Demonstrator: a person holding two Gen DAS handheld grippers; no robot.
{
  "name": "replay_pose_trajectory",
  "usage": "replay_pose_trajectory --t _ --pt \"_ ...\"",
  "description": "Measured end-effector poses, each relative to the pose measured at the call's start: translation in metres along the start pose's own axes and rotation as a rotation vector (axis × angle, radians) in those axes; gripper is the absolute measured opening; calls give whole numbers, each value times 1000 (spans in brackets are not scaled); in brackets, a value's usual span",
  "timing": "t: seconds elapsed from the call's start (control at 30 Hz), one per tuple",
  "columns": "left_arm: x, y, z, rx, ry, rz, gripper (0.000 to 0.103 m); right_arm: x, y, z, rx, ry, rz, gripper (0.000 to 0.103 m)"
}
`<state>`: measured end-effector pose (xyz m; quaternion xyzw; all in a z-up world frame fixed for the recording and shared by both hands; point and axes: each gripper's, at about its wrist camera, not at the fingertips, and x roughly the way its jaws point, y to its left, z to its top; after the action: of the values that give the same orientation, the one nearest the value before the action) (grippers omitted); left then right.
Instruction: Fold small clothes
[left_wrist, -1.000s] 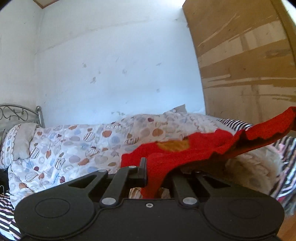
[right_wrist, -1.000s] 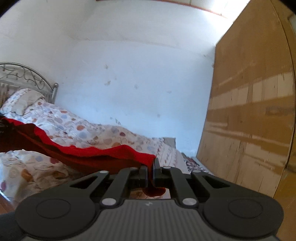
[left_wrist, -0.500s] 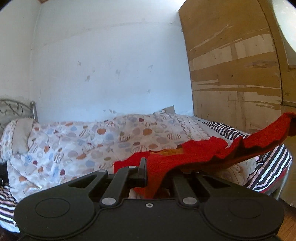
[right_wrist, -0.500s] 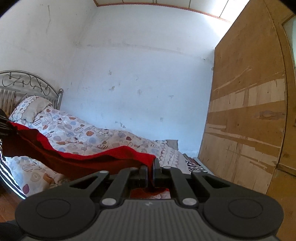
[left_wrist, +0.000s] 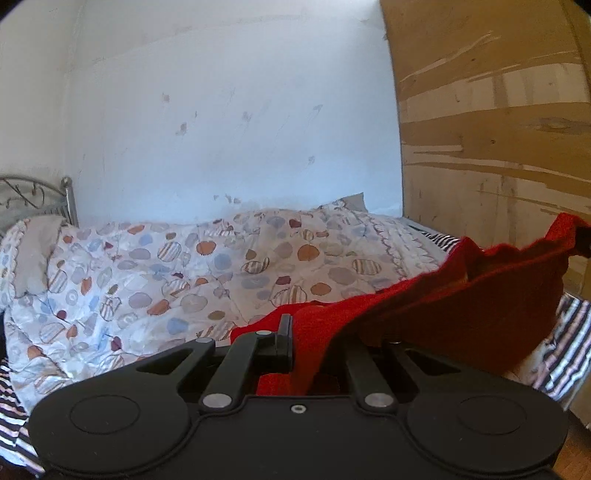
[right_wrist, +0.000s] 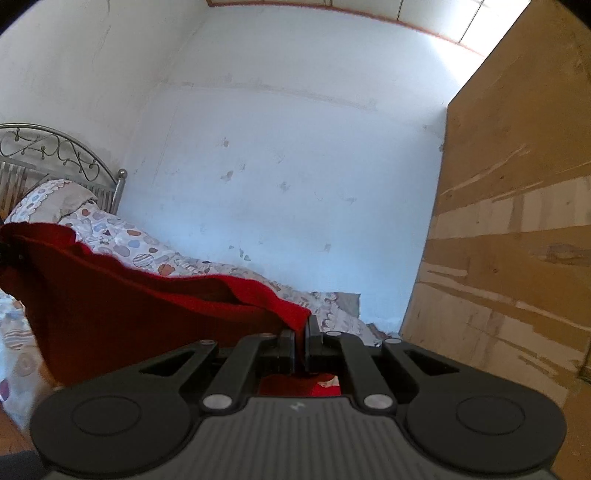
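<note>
No writing shows anywhere. The left gripper (left_wrist: 295, 341) pinches one edge of the red cloth (left_wrist: 443, 299). The cloth hangs in the air above the bed (left_wrist: 155, 280) with its spotted blanket, and stretches across to the right gripper (right_wrist: 300, 338), which pinches the other edge. A white wall (left_wrist: 229, 122) stands behind, and a big brown board (left_wrist: 495, 122) leans at the right.
</note>
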<state>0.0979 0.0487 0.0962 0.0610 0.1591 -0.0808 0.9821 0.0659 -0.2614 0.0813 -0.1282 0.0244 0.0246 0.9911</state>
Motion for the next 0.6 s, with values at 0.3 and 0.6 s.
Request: replay_pose_trajectory --t 0.3,0.6 --pt "123 12 27 -39 116 -1 5 131 -24 -12 113 107 89 6" --pt "240 21 9 -79 269 5 6 243 -16 -52 67 263 114 6"
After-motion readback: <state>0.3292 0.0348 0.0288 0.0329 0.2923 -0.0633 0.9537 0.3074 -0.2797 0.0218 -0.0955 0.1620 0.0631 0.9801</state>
